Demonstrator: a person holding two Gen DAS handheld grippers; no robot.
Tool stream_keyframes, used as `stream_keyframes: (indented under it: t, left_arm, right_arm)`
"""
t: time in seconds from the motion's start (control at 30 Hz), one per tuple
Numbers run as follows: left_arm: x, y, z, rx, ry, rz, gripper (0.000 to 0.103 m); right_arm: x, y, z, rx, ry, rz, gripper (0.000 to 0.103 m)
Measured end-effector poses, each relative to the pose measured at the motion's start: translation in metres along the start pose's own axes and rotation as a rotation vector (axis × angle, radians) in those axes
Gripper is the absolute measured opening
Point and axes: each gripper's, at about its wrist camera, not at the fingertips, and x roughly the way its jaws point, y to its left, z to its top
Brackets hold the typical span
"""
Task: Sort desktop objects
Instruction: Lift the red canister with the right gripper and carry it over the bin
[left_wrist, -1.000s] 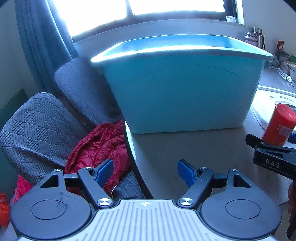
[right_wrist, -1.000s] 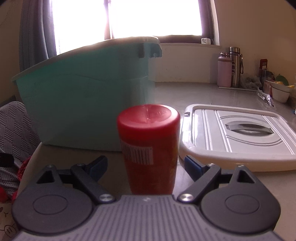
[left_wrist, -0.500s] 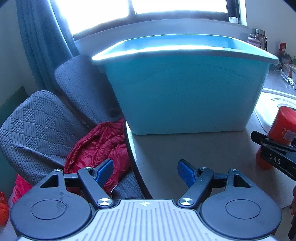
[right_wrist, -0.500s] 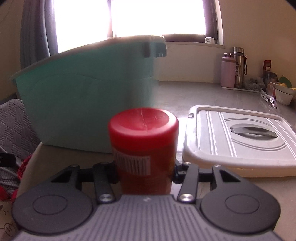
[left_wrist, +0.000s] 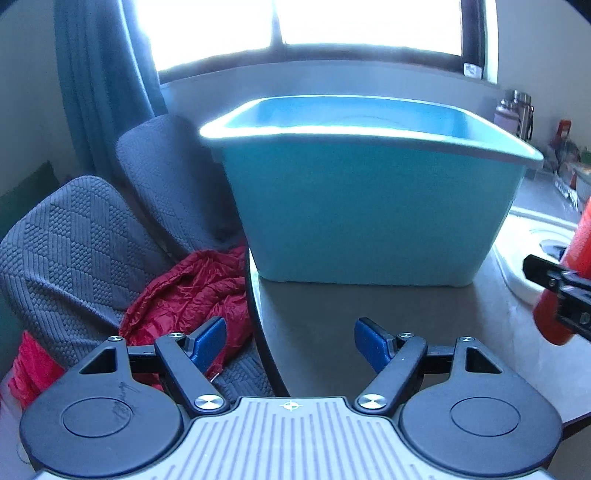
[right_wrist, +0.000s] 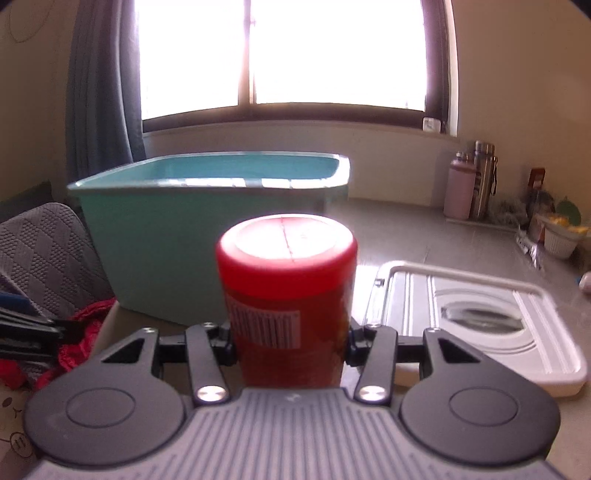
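My right gripper (right_wrist: 290, 341) is shut on a red canister (right_wrist: 286, 295) with a barcode label and holds it upright, lifted above the table. The canister also shows at the right edge of the left wrist view (left_wrist: 565, 291), clamped by the right gripper (left_wrist: 561, 291). A large teal plastic bin (left_wrist: 369, 206) stands open on the table ahead; in the right wrist view the bin (right_wrist: 177, 229) is ahead and to the left. My left gripper (left_wrist: 290, 341) is open and empty, low over the table's front left edge.
A white bin lid (right_wrist: 480, 317) lies flat to the right of the bin. Grey textured chairs (left_wrist: 74, 258) with a red jacket (left_wrist: 188, 295) stand left of the table. Bottles (right_wrist: 471, 184) and small items line the far right counter.
My right gripper closed on the red canister and raised it, so the bin's rim and inside now show. The left gripper rose slightly and stayed open.
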Motion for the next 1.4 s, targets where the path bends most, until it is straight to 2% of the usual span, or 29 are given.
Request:
stream_keyframes:
  t: [0.23,0.43,0.63,0.87,1.07,1.4]
  left_arm:
    - [-0.015,0.009,0.003,-0.055,-0.026,0.003,0.078]
    - [-0.026,0.013,0.017,-0.062,-0.060,0.022,0.078]
    - [-0.031,0.021,0.037,-0.099,-0.067,0.017,0.078]
    - [-0.020,0.031,0.055,-0.108,-0.062,-0.002,0.078]
    - [-0.001,0.039,0.068,-0.087,-0.057,0.025,0.078]
    - [0.036,0.062,0.085,-0.124,0.029,0.053,0.078]
  right_arm:
    - [-0.029,0.007,0.036,-0.055,-0.065,0.013,0.050]
    - [-0.038,0.012,0.075,-0.075,-0.125,0.024,0.050]
    - [-0.020,0.020,0.112,-0.103,-0.168,0.045,0.050]
    - [0.018,0.034,0.145,-0.138,-0.176,0.075,0.050]
    - [0.067,0.046,0.162,-0.160,-0.127,0.101,0.050]
    - [0.149,0.060,0.170,-0.166,0.033,0.118,0.050]
